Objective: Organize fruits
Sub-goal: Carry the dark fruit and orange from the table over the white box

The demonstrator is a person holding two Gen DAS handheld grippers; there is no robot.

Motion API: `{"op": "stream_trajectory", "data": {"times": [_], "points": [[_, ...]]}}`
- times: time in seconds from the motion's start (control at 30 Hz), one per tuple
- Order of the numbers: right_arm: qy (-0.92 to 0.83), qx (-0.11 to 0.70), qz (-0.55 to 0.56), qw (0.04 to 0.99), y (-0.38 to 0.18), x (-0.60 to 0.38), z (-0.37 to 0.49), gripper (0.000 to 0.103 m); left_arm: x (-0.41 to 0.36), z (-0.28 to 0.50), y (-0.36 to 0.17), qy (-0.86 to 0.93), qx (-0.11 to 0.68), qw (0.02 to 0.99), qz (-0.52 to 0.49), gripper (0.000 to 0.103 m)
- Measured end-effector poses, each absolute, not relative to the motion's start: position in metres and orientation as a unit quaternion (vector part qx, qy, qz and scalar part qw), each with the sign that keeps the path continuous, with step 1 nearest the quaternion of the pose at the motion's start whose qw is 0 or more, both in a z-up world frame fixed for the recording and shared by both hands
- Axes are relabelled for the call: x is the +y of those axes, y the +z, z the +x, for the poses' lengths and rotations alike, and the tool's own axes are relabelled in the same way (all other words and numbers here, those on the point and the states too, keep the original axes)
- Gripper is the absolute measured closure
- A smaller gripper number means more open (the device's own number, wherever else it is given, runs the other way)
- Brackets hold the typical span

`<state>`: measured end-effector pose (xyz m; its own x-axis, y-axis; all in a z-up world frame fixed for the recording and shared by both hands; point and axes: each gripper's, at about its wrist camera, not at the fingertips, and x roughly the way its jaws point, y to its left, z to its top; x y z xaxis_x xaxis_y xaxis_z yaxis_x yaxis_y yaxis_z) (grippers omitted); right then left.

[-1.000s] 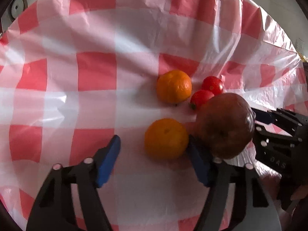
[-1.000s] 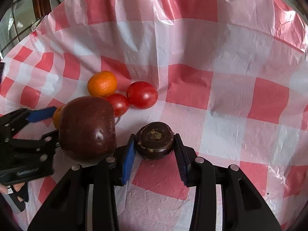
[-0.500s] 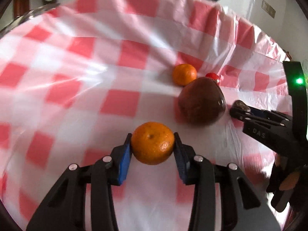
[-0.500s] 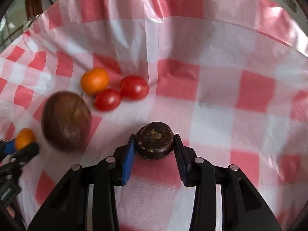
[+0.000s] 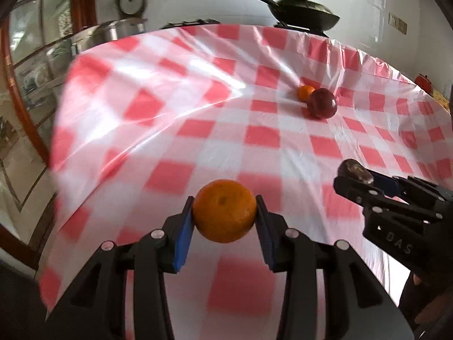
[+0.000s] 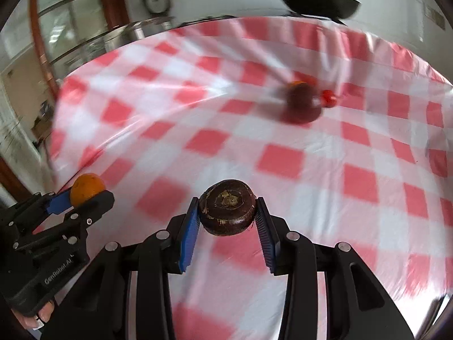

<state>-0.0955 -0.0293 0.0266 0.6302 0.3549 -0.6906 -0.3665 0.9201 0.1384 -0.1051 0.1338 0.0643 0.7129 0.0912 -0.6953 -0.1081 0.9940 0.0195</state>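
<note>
My left gripper (image 5: 224,215) is shut on an orange (image 5: 224,211) and holds it above the red-and-white checked tablecloth (image 5: 198,130). My right gripper (image 6: 227,215) is shut on a small dark brown round fruit (image 6: 227,206), also lifted; it shows in the left wrist view (image 5: 354,170). The left gripper and its orange (image 6: 86,188) show at the left of the right wrist view. Far off on the cloth lie a large dark red fruit (image 5: 322,103), a second orange (image 5: 305,92) behind it, and red tomatoes (image 6: 328,97) beside it.
A black wok with lid (image 5: 303,8) and a steel pot (image 5: 119,31) stand beyond the table's far edge. A wooden-framed glass door (image 5: 28,65) is at the left. The table's left edge (image 5: 56,141) drops off.
Both grippers have pulled back and up from the fruit pile, each carrying its fruit. The left gripper closed on the orange a second ago. The remaining fruits now look far away.
</note>
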Motion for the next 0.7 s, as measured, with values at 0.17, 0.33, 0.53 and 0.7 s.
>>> {"op": "stream_trajectory", "data": {"times": [0.17, 0.33, 0.53, 0.7], "points": [[0.239, 0.365, -0.051, 0.898, 0.033, 0.019, -0.152, 0.064, 0.156, -0.177, 0.062, 0.08, 0.361, 0.929, 0.015, 0.062], [0.278, 0.351, -0.092, 0.889, 0.035, 0.057, -0.195, 0.064, 0.188, -0.242, 0.058, 0.115, 0.356, 0.928, 0.013, 0.062], [0.328, 0.348, -0.134, 0.868, 0.024, 0.098, -0.237, 0.064, 0.224, -0.301, 0.043, 0.168, 0.362, 0.917, 0.004, 0.062], [0.373, 0.348, -0.169, 0.843, 0.012, 0.128, -0.27, 0.064, 0.256, -0.335, 0.02, 0.203, 0.386, 0.899, -0.022, 0.062]]}}
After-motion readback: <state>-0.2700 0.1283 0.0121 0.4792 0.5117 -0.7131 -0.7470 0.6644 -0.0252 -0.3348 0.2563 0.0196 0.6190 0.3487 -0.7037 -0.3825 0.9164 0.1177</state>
